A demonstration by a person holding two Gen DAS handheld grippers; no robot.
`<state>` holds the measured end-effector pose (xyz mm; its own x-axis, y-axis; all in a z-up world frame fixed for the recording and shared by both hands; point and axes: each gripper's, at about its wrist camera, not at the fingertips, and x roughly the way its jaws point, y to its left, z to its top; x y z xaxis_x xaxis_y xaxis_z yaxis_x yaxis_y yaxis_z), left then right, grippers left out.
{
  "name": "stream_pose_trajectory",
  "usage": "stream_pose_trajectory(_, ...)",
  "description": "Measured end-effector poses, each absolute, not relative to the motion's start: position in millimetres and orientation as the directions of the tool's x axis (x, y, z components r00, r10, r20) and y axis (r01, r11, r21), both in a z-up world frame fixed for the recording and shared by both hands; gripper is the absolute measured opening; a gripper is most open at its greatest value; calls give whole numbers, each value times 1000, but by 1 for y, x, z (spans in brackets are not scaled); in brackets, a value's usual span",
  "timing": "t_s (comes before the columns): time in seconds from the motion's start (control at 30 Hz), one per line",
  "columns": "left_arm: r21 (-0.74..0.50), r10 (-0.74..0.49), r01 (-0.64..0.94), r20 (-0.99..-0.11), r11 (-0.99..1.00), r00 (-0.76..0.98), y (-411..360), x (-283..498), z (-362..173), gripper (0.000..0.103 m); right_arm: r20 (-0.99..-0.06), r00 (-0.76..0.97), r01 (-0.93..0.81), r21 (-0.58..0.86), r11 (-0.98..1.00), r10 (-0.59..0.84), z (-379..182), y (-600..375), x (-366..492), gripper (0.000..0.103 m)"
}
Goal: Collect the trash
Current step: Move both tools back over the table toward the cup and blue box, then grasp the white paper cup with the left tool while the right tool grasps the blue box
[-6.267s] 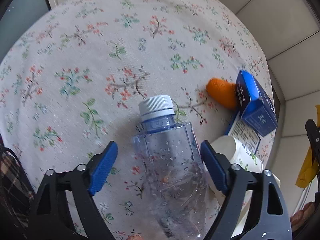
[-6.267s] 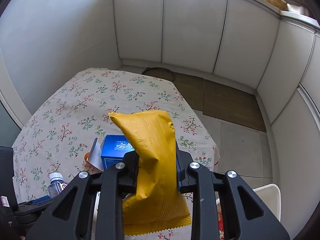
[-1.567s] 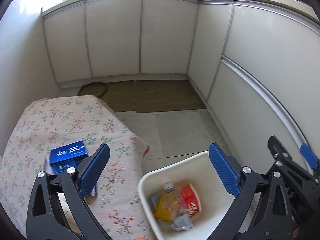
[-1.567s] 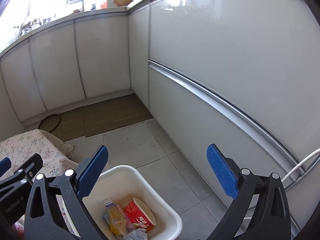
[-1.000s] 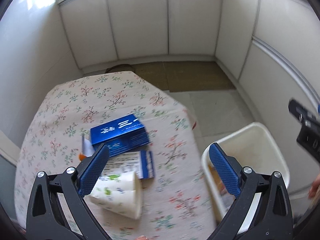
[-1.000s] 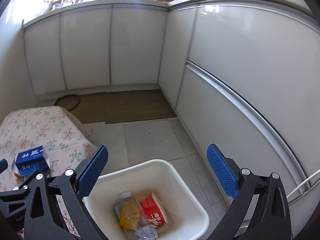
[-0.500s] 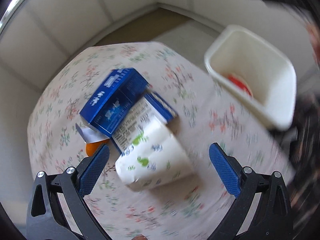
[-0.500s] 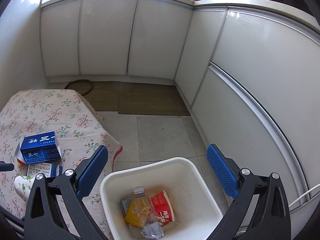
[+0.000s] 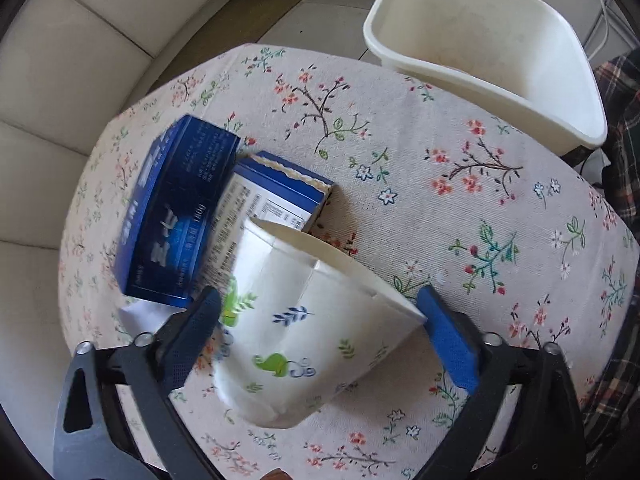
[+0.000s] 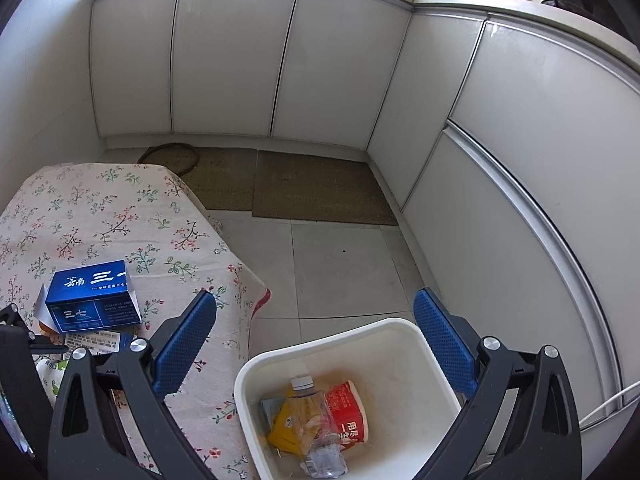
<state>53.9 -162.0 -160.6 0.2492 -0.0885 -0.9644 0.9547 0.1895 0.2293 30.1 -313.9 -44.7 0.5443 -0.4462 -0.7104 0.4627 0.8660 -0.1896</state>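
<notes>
A: Where is the trash?
B: A paper cup [image 9: 304, 328] lies on its side on the desk [image 9: 460, 216], its mouth towards the white bin [image 9: 492, 76]. It sits between the fingers of the left claw [image 9: 320, 332], whose jaws are closing; the pads do not look pressed on it.

A: What lies around it?
B: A flat blue-and-white packet [image 9: 272, 196] runs partly under the cup's rim, and a dark blue box [image 9: 176, 216] lies just beside that, touching it. A scrap of white paper [image 9: 144, 316] pokes from under the box.

A: And the bin?
B: On the floor beside the desk's edge. In it are a clear bottle [image 10: 308, 412], a yellow wrapper [image 10: 286, 428] and a red cup [image 10: 350, 412].

A: How are the hands set?
B: The left claw points steeply down at the desk. The right claw [image 10: 316, 344] hangs above the bin, tilted downward, jaws wide apart with nothing between them. A plaid sleeve [image 9: 620, 92] shows at the right edge.
</notes>
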Motion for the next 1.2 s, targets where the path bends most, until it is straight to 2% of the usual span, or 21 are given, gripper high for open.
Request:
stream_pose_trajectory(0.13,180,-163,945,-960,273,230,-149,61,-154,86,-722,536,450,-193,872,-437,-51,-305,41,96)
stream_pose_trajectory(0.33,37,-290,878,-936,477,197,-112,80,-136,84,-729,545,406,-202,891,-413,-57,-281,61,96)
stream_pose_trajectory(0.5,-141,-409,734,-890,664,199,-63,102,-114,83,-725,580,316,-222,922,-373,-66,-256,80,96)
stream_pose_trajectory(0.6,-260,-470,599,-854,757,225,-24,120,-104,83,-726,602,205,-261,943,-332,-75,-234,92,96)
stream_pose_trajectory(0.8,-337,-496,444,-810,830,312,26,152,-87,84,-720,659,-104,-371,923,-215,-95,-184,105,96)
stream_pose_trajectory(1.07,-397,-546,424,-771,814,327,43,168,-72,85,-781,614,-451,-464,762,-113,-121,-154,127,96)
stream_pose_trajectory(1.2,-410,-560,432,-767,803,313,40,172,-75,85,-845,530,-574,-417,704,-68,-129,-154,151,96)
